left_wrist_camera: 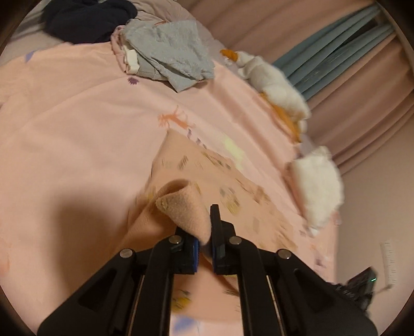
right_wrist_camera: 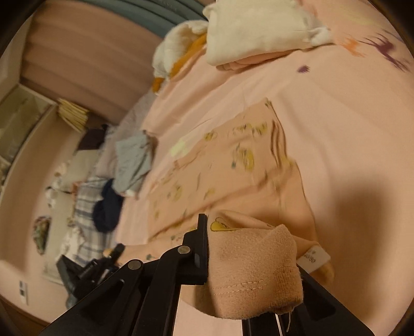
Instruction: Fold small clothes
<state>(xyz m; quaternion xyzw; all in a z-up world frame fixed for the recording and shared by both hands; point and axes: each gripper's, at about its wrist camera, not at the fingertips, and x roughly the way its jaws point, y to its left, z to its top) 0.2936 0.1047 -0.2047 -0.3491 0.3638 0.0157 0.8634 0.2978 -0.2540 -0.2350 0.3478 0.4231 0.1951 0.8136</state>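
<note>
The left gripper is clamped on a folded-over edge of a small peach garment, whose fuzzy inside curls up between its black fingers. The right gripper is clenched on another edge of the same garment, with the hem and a white label bunched over its right-hand finger so that only the left-hand finger shows. The rest of the garment, printed with small yellow figures, lies stretched away from both grippers on the pink bedsheet. Farther up the bed sits a crumpled grey garment, and beside it a dark navy one. Along the bed's edge near the curtain lie white fluffy pieces, one with orange on it.
</note>
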